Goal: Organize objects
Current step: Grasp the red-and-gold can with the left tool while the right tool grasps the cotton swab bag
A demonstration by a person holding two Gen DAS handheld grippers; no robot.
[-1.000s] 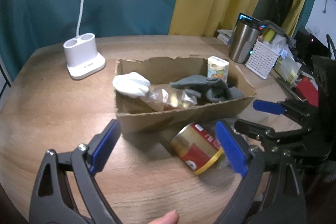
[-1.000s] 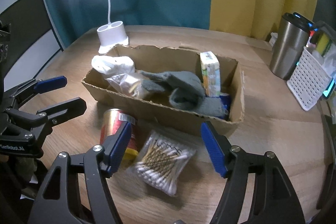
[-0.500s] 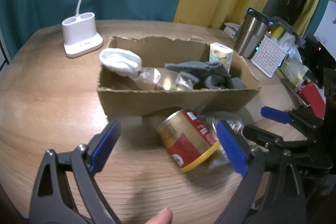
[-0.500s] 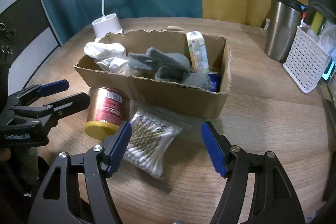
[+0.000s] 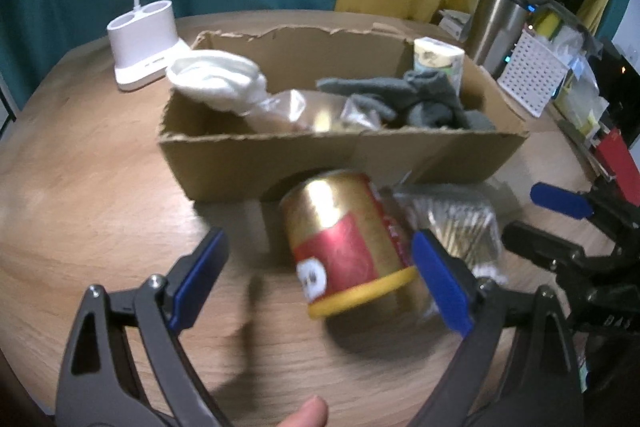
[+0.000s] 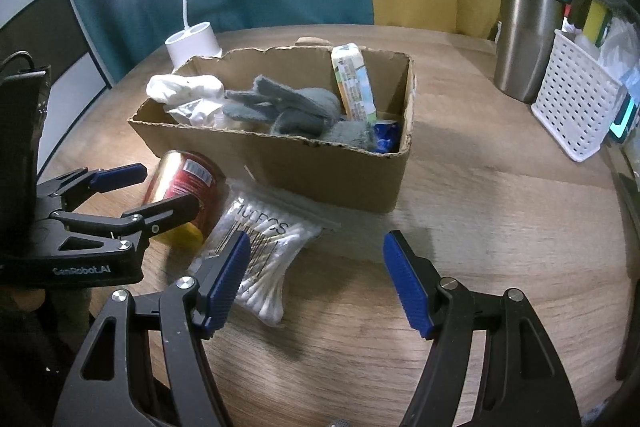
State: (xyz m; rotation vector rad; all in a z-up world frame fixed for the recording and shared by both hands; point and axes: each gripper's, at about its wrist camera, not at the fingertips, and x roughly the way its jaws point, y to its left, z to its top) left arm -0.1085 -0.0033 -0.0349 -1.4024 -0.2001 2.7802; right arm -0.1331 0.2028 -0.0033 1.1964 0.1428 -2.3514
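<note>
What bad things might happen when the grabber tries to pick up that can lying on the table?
1. The can lies on its side between the open left gripper; being round, it may roll away or slip.
2. The bag of cotton swabs touches the can, so a finger could snag it.
3. The cardboard box is close behind; a push could shove the can into it.

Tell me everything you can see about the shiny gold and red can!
The can is a shiny gold cylinder with a red label and a yellow rim at one end. It lies tipped on its side on the wooden table, just in front of the cardboard box. A clear bag of cotton swabs lies right beside it, seemingly touching. The open left gripper straddles the can without gripping it.
</note>
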